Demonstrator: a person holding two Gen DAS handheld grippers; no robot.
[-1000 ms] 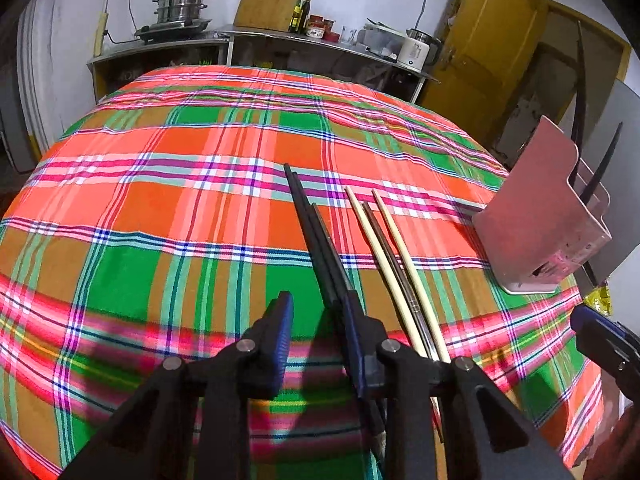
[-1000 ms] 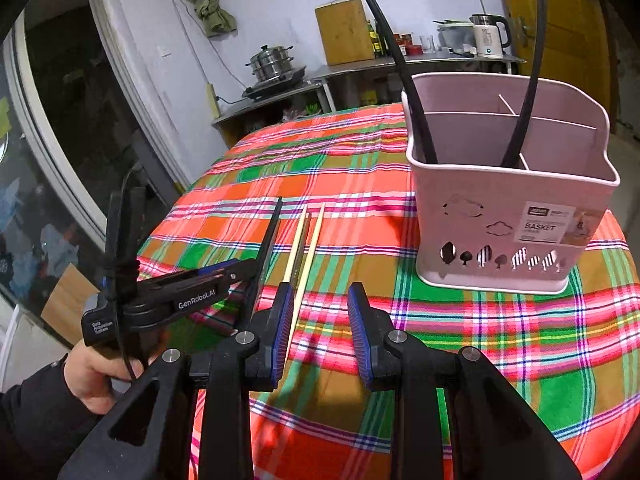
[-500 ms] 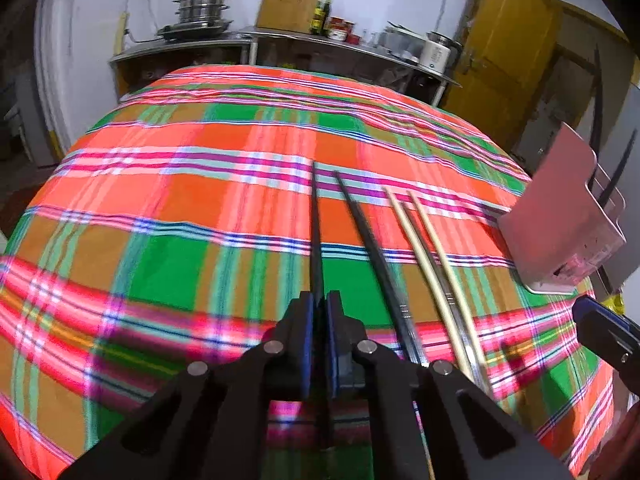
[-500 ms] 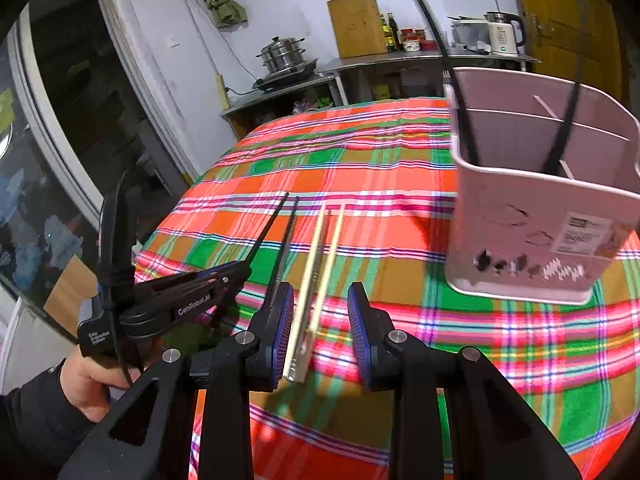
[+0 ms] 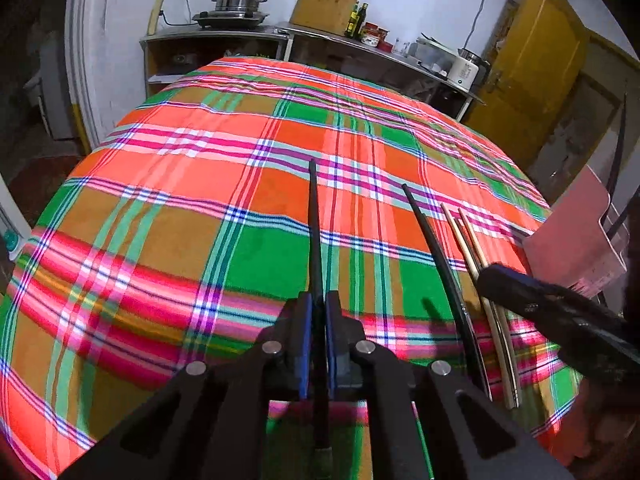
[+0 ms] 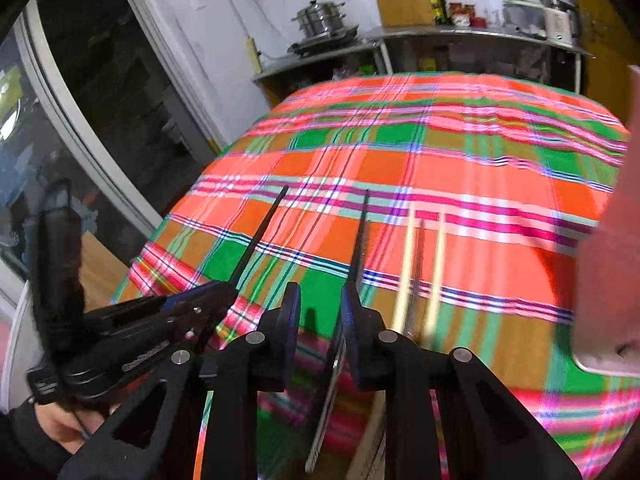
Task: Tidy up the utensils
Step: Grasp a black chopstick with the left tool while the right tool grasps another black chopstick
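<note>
My left gripper [image 5: 317, 322] is shut on a black chopstick [image 5: 314, 232] that points forward over the plaid tablecloth; it also shows in the right wrist view [image 6: 256, 240]. A second black chopstick [image 5: 436, 252] lies on the cloth to its right and runs between my right gripper's fingers [image 6: 362, 248]. My right gripper [image 6: 319, 312] is open around that chopstick's near end. Two pale wooden chopsticks [image 5: 476, 256] with a dark one between them lie further right. The pink utensil basket [image 5: 576, 232] stands at the right edge with black utensils in it.
The plaid cloth [image 5: 180, 184] covers a round table whose edge falls away on the left. A counter [image 5: 248, 36] with a steamer pot, cutting board and kettle stands behind. A yellow door [image 5: 532, 56] is at the back right. The left gripper body [image 6: 132, 336] sits low left.
My left gripper closed on one black chopstick and swung it left, away from the other. My right gripper moved left from the basket and now straddles the second black chopstick.
</note>
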